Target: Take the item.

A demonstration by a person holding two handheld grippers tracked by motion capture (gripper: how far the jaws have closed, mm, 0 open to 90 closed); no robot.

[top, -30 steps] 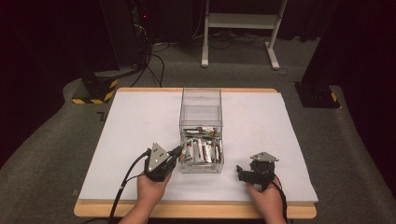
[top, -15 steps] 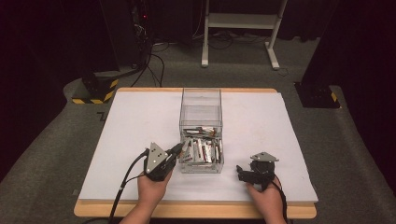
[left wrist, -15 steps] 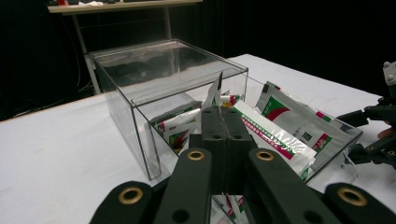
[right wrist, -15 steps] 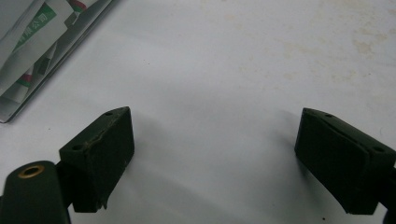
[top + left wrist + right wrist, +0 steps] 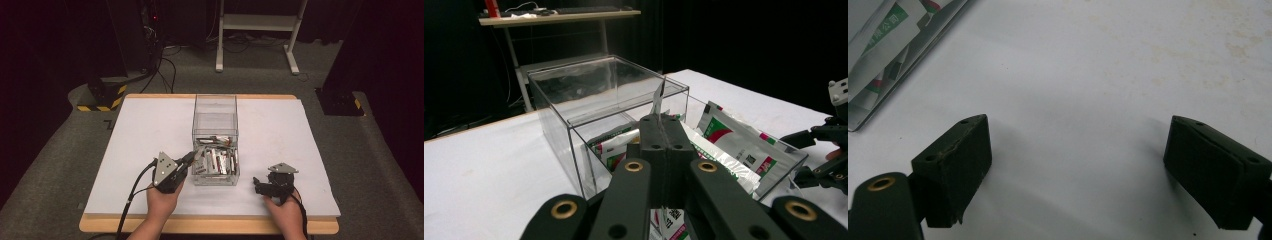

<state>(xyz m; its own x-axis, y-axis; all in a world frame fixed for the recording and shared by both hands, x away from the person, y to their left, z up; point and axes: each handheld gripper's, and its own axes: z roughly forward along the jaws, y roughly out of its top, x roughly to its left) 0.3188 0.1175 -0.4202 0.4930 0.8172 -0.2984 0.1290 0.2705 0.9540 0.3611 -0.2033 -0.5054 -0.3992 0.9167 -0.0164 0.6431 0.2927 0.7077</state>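
Foil sachet (image 5: pixel 658 97) is pinching thinly in the closed left tool (image 5: pixel 664 125) (right tool (image 5: pixel 1075 170) gaping wide, idle), risking slipping against the clear box (image 5: pixel 574 100).

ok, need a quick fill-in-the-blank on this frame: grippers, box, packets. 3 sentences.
1. The left gripper has its jaws ____ on a thin packet.
2. The right gripper rests over the white table with its jaws ____.
3. The other packets lie in the ____ compartment of the clear box, the one closest to the person.

Missing words: shut; open; near
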